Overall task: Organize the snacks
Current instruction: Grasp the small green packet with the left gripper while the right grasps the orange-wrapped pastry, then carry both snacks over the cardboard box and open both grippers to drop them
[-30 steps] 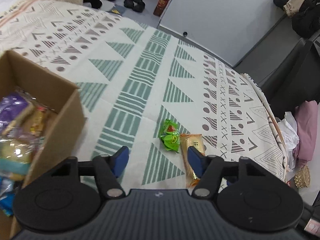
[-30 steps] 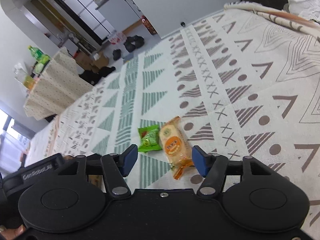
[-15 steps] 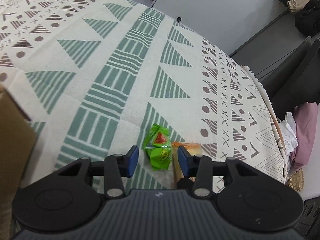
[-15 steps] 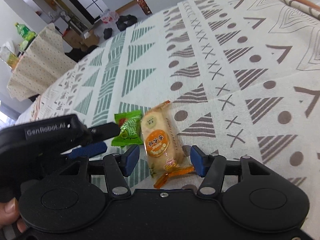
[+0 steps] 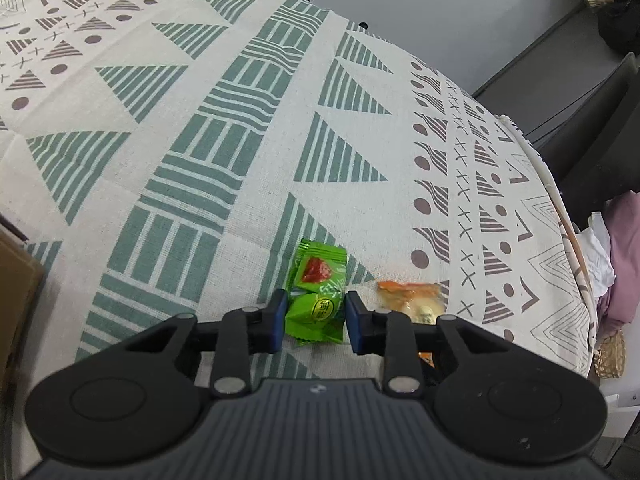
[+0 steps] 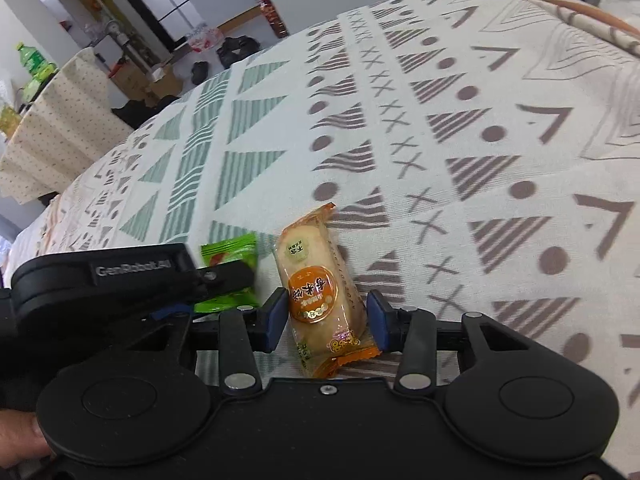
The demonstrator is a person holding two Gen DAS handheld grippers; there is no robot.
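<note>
A green snack packet [image 5: 318,294] lies on the patterned tablecloth [image 5: 240,140]. My left gripper [image 5: 315,318] straddles its near half, the blue pads touching or almost touching its sides. An orange rice-cracker packet [image 6: 320,288] lies just right of it and shows in the left wrist view [image 5: 412,300] too. My right gripper [image 6: 327,318] straddles the cracker packet, jaws narrowed, with small gaps at its sides. The green packet [image 6: 230,256] and the left gripper body [image 6: 120,280] show at the left of the right wrist view.
A brown cardboard box corner [image 5: 16,280] sits at the left. The table edge curves along the right [image 5: 560,200], with clothes and a dark chair beyond. A cloth-covered side table with a green bottle [image 6: 34,64] stands far left.
Both grippers have moved forward and down over their packets. Both jaws have narrowed, the left around the green packet, the right around the cracker packet. The box has slid out of the left view.
</note>
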